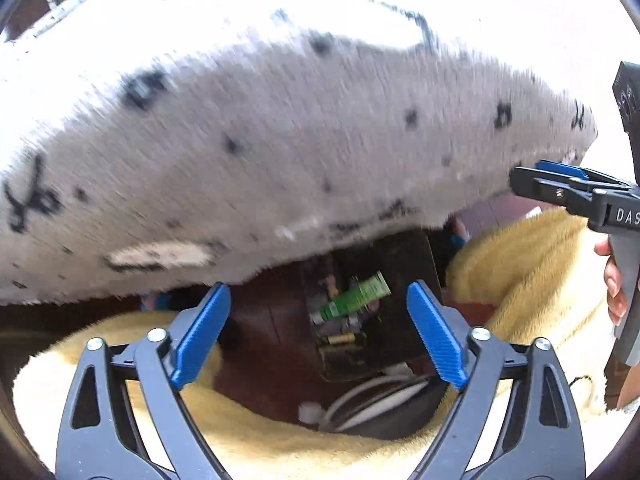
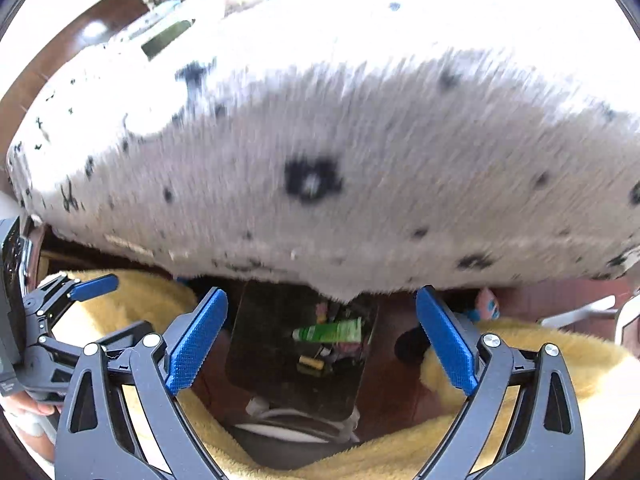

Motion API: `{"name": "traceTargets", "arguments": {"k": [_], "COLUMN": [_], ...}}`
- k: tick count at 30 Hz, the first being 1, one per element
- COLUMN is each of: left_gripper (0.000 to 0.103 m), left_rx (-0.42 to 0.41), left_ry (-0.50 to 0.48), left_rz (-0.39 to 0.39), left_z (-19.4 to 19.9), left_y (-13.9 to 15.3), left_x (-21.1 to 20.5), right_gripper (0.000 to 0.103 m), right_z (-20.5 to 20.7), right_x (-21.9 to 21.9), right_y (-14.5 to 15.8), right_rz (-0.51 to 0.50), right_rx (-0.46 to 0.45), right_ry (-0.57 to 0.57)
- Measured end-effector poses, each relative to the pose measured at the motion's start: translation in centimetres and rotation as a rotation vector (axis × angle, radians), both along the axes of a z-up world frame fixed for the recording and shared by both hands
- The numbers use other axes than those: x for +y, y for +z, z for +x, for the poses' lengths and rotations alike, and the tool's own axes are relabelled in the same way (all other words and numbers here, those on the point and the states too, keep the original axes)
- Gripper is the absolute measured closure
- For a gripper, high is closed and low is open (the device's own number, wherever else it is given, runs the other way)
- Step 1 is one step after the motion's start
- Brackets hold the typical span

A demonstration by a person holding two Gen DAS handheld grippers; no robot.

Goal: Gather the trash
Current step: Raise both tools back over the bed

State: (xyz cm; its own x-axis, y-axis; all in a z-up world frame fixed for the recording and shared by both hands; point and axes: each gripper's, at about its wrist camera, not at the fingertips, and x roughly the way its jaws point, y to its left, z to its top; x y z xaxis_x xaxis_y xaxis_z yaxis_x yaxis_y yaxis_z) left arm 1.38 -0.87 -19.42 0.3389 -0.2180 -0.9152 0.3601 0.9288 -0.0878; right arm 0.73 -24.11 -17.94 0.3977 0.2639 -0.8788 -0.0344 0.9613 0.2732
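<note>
A dark rectangular container (image 1: pixel 400 264) (image 2: pixel 260 340) sits low between the blankets with trash in it. The trash includes a green tube (image 1: pixel 356 296) (image 2: pixel 332 332) and a small yellowish piece (image 2: pixel 311 363). My left gripper (image 1: pixel 318 288) hangs above the container, open, with nothing between its blue pads. My right gripper (image 2: pixel 322 291) is also open and empty above the same container. Each gripper shows at the edge of the other's view. A person's fingers (image 1: pixel 614 280) hold the right handle.
A blurred white fuzzy blanket with black specks (image 1: pixel 280 128) (image 2: pixel 340 140) fills the upper view and overhangs the container. A yellow fluffy blanket (image 1: pixel 528 264) (image 2: pixel 520 360) lies around it. White cable (image 1: pixel 372 400) (image 2: pixel 292 416) is coiled below. A small pink and blue thing (image 2: pixel 486 306) lies to the right.
</note>
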Motion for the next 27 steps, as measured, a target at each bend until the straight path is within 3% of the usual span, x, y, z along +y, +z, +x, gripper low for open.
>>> {"name": "traceTargets", "arguments": {"k": [8, 14, 21, 27], "left_gripper": [0.013, 0.013, 0.013, 0.014], "left_rx": [-0.14, -0.211, -0.264, -0.26], "left_ry": [0.066, 0.123, 0.162, 0.188], "left_rz": [-0.021, 0.001, 0.032, 0.056], "left_z": [2.4, 6.6, 13.9, 20.2], "left_y": [4.7, 7.0, 8.0, 7.3], "left_x": [2.9, 3.9, 4.2, 3.5], "right_gripper": [0.006, 0.006, 0.006, 0.008], "right_z": [2.1, 5.0, 11.2, 17.8], "right_x": [-2.4, -3.8, -6.2, -7.4], "right_y": [4.0, 6.3, 7.2, 6.6], "right_rz": [-0.046, -0.083, -0.116, -0.143], "right_rx": [-0.111, -0.171, -0.199, -0.193], "right_ry": [-0.057, -0.099, -0.154, -0.19]}}
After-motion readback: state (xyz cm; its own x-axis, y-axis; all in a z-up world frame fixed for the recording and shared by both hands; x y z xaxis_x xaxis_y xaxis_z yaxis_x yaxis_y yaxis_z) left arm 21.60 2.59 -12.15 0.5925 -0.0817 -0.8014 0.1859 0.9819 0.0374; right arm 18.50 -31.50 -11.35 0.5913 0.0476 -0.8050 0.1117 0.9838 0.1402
